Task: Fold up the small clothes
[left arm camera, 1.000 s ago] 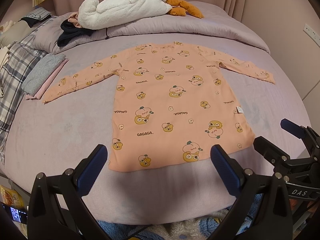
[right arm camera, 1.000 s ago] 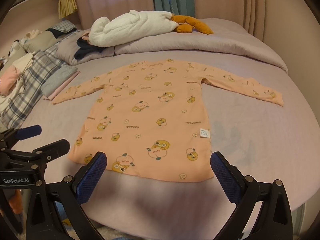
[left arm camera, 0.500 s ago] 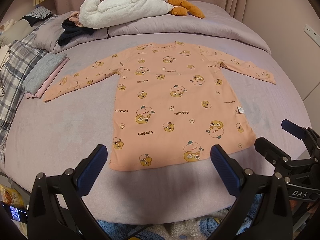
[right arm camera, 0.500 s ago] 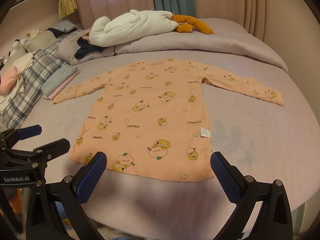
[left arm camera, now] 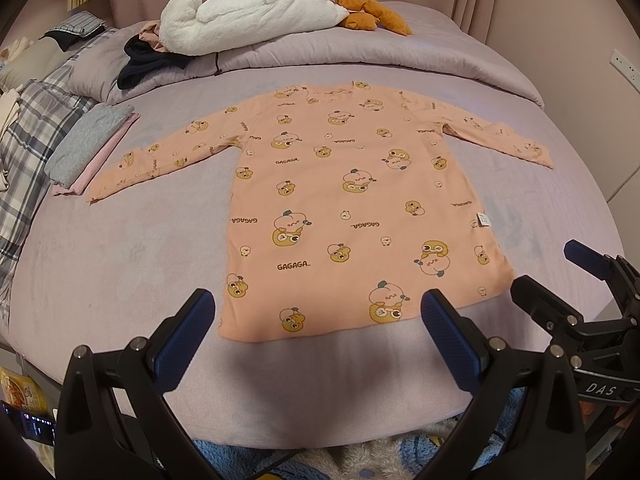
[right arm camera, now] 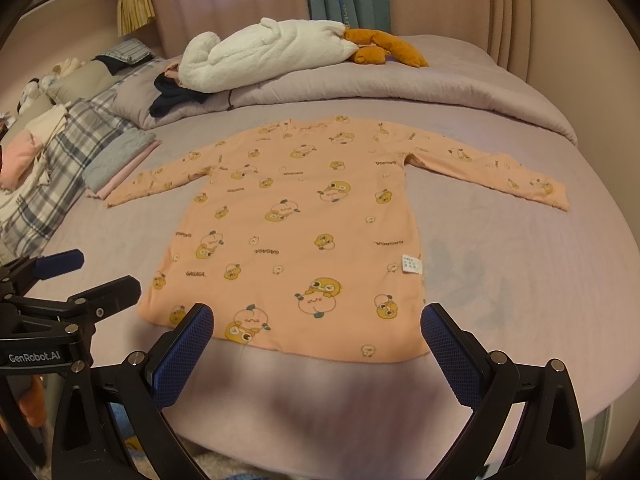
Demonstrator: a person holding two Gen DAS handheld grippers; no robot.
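- One peach shirt (left arm camera: 352,208) lies flat and unfolded mid-bed (left arm camera: 120,264), both sleeves spread, hem nearest; folding of it looks not yet begun.
- Two folded items, grey on pink (left arm camera: 88,144), are stacked at the far left, likely finished.
- Left gripper (left arm camera: 318,336) and right gripper (right arm camera: 316,344) hover near the hem, fingers spread wide, holding nothing.

bed (left arm camera: 120,264): lilac cover | curtains (right arm camera: 224,4): pink | wall (left arm camera: 580,32): pink

White plush (left arm camera: 256,12), folded stack (left arm camera: 86,144), possibly towels.
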